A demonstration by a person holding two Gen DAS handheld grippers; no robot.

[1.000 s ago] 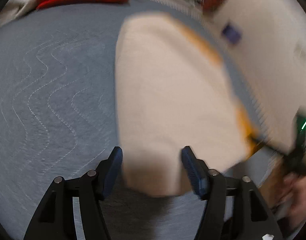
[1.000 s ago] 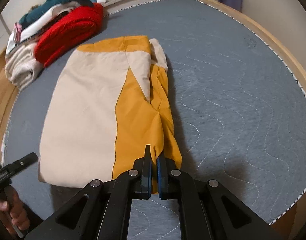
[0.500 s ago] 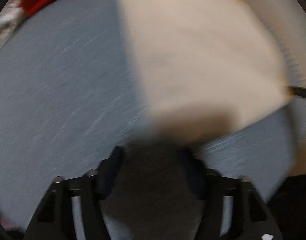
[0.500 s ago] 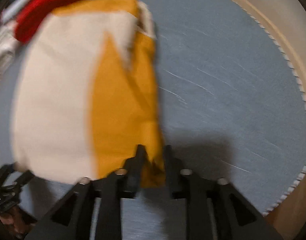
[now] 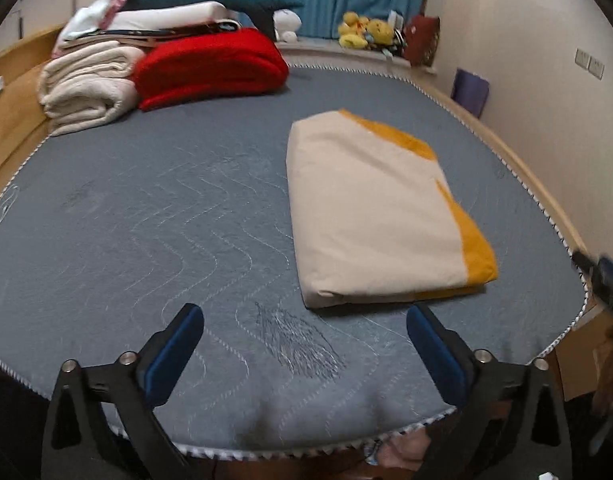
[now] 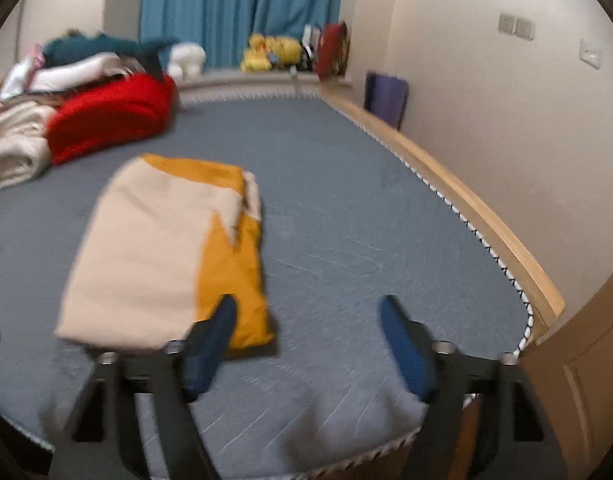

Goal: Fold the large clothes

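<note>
Both hand-held grippers have let go and pulled back: the left hand-held gripper [image 5: 304, 338] and right hand-held gripper [image 6: 308, 330] are opening, nothing between their jaws. On the bed [image 5: 146, 208] lies the folded cream-and-yellow garment [image 5: 370, 216], probably soft, light and floppy, best pinched at its near corners.

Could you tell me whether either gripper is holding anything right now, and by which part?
Nothing is held: the left gripper and right gripper are both opening, empty, clear of the folded garment.

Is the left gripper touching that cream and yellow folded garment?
Apart. The left wrist view shows the left gripper opening, bare mattress between it and the garment.
</note>
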